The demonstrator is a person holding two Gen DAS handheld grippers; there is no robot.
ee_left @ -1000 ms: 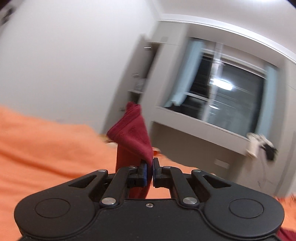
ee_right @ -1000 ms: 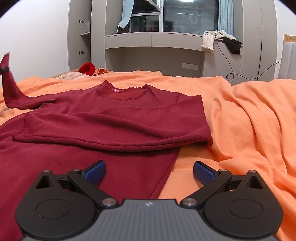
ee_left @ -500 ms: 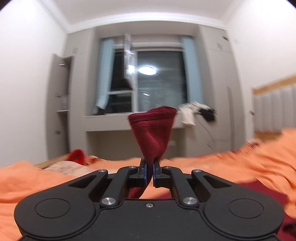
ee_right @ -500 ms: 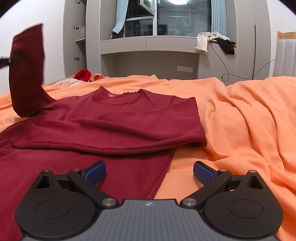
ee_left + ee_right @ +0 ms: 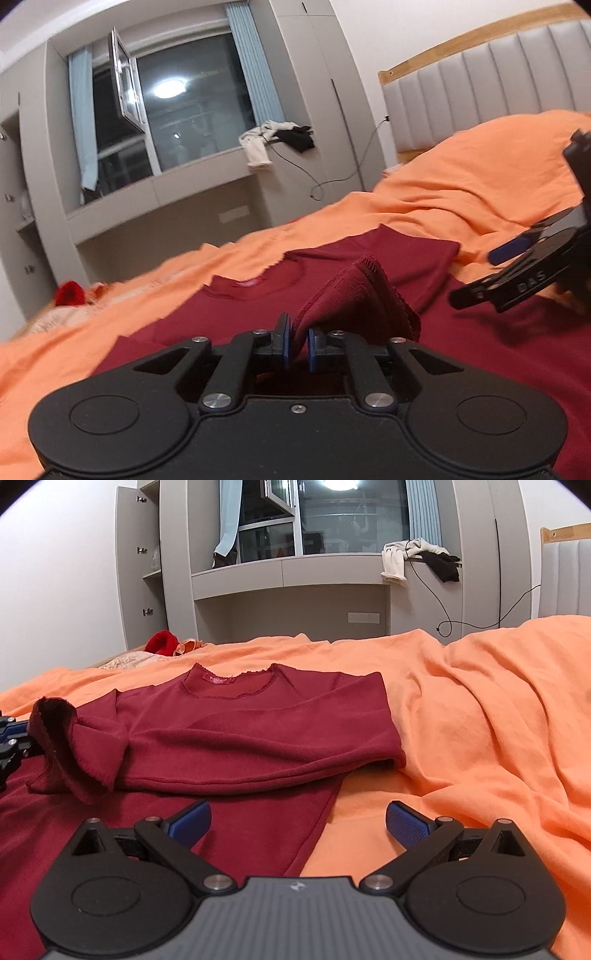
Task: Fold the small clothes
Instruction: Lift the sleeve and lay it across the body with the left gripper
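Left hand-held gripper [image 5: 297,341] low, opening around sleeve [image 5: 354,302]

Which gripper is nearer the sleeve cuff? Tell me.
Left. The left gripper has the cuff between its opening fingers. The right gripper hovers open off to the side, above the shirt hem, apart from the cuff.

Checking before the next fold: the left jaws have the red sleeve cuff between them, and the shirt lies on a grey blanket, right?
Not grey: the blanket is orange, as the right wrist view shows. The cuff is between the opening left jaws.
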